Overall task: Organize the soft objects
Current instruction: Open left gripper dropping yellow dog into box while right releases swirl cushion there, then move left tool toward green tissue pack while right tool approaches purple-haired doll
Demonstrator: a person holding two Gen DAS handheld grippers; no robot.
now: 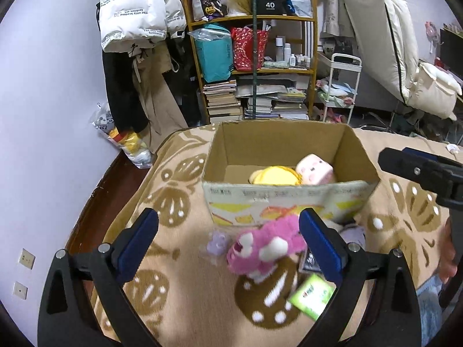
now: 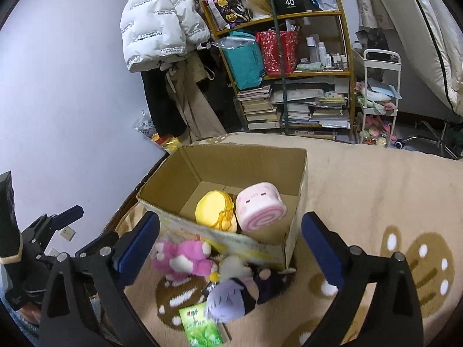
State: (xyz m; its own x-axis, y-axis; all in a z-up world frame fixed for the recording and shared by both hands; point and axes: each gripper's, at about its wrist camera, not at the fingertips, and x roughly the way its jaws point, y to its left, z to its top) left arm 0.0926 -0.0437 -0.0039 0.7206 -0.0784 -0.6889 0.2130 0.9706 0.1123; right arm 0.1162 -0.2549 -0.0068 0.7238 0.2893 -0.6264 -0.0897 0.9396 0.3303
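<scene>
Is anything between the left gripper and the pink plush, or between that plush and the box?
Nothing visible blocks the left gripper: its jaws stand open and the pink plush lies just ahead on the blanket. Between plush and cardboard box stands only the box's near wall, so the plush must go over it. Two plush toys already lie inside.

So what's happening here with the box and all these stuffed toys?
A person is tidying soft toys into a cardboard box on a patterned blanket, using two handheld grippers. A yellow plush and a pink roll-shaped plush already lie in the box. A pink plush bear, a purple-haired doll and a green packet lie in front of it. The left gripper and right gripper are both open and hold nothing.
</scene>
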